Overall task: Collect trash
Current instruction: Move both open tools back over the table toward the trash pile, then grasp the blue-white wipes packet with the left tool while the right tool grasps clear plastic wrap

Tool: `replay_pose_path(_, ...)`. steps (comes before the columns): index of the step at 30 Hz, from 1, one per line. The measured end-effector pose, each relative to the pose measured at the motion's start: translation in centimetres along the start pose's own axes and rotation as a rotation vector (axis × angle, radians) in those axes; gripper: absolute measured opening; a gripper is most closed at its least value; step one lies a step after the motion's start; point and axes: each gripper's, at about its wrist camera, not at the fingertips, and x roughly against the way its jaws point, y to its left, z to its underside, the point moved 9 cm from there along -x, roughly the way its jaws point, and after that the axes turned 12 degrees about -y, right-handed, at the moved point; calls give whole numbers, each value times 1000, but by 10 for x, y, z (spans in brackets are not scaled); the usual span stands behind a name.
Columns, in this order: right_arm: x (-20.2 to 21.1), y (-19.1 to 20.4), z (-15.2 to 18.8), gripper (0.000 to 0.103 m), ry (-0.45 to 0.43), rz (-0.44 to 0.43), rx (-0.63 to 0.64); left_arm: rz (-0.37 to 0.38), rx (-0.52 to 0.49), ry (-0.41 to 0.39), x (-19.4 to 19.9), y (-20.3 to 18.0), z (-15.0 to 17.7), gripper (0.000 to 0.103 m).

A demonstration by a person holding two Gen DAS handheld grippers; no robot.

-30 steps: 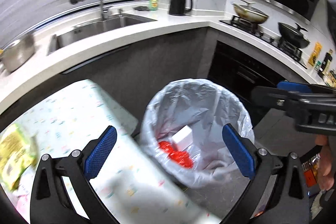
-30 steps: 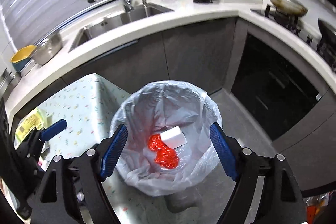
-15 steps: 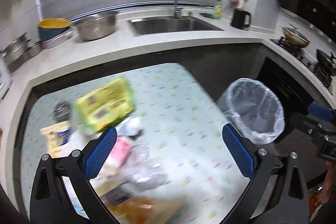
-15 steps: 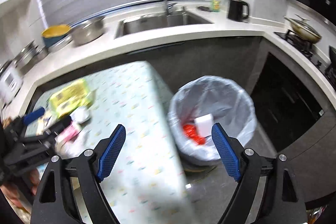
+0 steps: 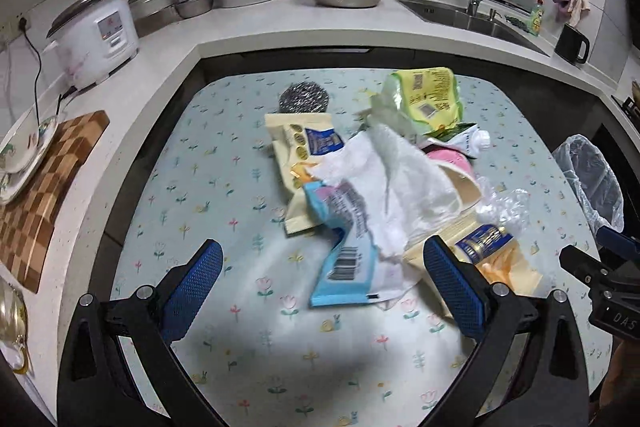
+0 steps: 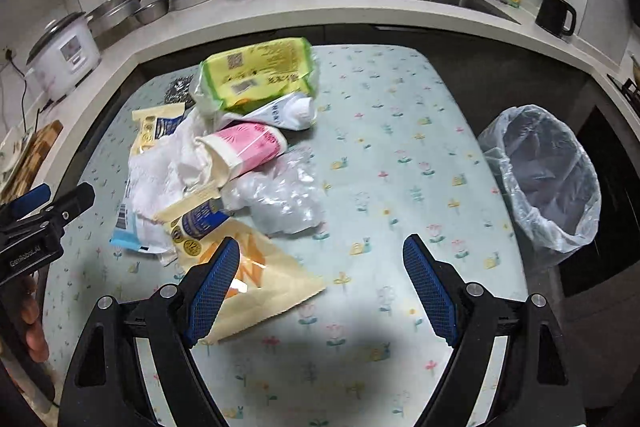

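Most of the job looks undone: the trash pile sits in a heap on the floral table [image 6: 400, 131], with the yellow-green packet [image 6: 260, 73], pink paper cup [image 6: 244, 147], crumpled clear plastic [image 6: 284, 199] and blue wrapper [image 5: 344, 259] all uncollected. The lined trash bin [image 6: 548, 179] stands just past the table's right edge. Left gripper [image 5: 320, 291] and right gripper [image 6: 320, 287] both hover empty, fingers spread wide

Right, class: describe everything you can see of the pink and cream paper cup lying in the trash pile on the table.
The pink and cream paper cup lies on its side in the trash pile, open mouth toward the camera in the right wrist view. Its body is pink with a cream rim and inside, slightly squashed. It rests against crumpled white paper, with a white tube behind and clear crumpled plastic in front. Neither gripper touches it.
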Motion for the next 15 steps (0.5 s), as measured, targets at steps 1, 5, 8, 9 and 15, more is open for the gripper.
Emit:
replay_pose_path(1,-5,9,3,80,9,-7,9,-7,9,10,0,6,5,96)
replay_pose_path(5,-18,26,9,80,29,-12,36,-7,60,59,-6,26,25,96)
replay_pose_path(8,-24,30,6,80,27,-4,45,2,88,91,-13,33,35,96)
replay_pose_path(9,-25,28,3,80,23,-2,40,9,96,97,-15,34,37,96)
replay_pose_path(15,-32,7,-26,80,-9,23,-53,50,128,123,-30,28,41,96)
